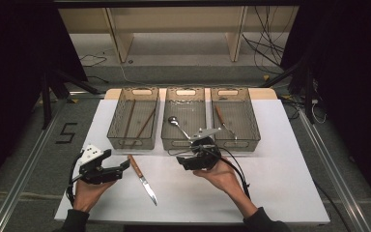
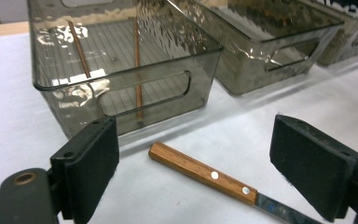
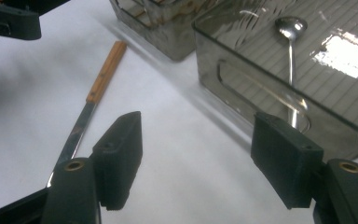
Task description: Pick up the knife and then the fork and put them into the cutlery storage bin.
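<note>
A knife (image 1: 142, 180) with a wooden handle lies on the white table (image 1: 280, 183), in front of three smoky clear bins. My left gripper (image 1: 119, 162) is just left of it, open, with the knife handle (image 2: 200, 172) lying on the table between and beyond its pads, untouched. My right gripper (image 1: 181, 162) is to the knife's right, near the middle bin (image 1: 183, 144), open and empty. In the right gripper view its gripper (image 3: 198, 140) hovers over bare table, the knife (image 3: 103, 74) to its left and a spoon (image 3: 289, 42) in the bin (image 3: 223, 70) ahead.
The left bin (image 1: 131, 143) holds brown chopsticks (image 2: 137, 65), and the right bin (image 1: 256, 133) holds a wood-handled utensil (image 1: 220, 116). A wooden shelf and loose cables sit on the floor beyond the table. Dark stands flank both sides.
</note>
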`<state>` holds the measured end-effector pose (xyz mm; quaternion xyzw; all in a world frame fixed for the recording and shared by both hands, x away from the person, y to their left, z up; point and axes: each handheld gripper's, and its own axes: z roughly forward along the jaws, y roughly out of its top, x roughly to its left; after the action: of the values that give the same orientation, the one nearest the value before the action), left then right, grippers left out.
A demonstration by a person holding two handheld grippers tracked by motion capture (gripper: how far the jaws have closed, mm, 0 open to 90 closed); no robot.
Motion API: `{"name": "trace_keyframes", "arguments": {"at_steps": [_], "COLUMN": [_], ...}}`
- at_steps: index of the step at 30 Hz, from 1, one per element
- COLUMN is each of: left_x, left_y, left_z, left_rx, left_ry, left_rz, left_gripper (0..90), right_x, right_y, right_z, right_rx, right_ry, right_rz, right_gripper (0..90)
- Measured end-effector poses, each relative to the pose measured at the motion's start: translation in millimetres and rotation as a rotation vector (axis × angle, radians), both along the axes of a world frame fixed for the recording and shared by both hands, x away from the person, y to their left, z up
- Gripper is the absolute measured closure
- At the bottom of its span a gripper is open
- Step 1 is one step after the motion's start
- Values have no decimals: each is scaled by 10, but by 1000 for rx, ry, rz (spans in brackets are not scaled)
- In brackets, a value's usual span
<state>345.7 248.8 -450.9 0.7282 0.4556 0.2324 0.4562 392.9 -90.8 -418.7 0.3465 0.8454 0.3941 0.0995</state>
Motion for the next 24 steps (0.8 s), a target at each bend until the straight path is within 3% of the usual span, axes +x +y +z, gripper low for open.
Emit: {"name": "trace_keyframes", "arguments": {"at_steps": [4,10,24], "left_x": [23,0,-88], "left_y": [-19,-7,42], "left_z": [27,22,-24], "left_rx": [36,19,-30], "left_ry": [21,32,2], "left_rz": [-20,-1,51], "left_gripper": [157,157,157], "right_x": [-42,-120,-235], "right_y": [-65,-7,690], "right_z": [-62,-137,-287], "right_rx": [10,14,-13], "right_ry": [12,17,9], "right_rz": [3,16,133], "right_gripper": [343,346,356]}}
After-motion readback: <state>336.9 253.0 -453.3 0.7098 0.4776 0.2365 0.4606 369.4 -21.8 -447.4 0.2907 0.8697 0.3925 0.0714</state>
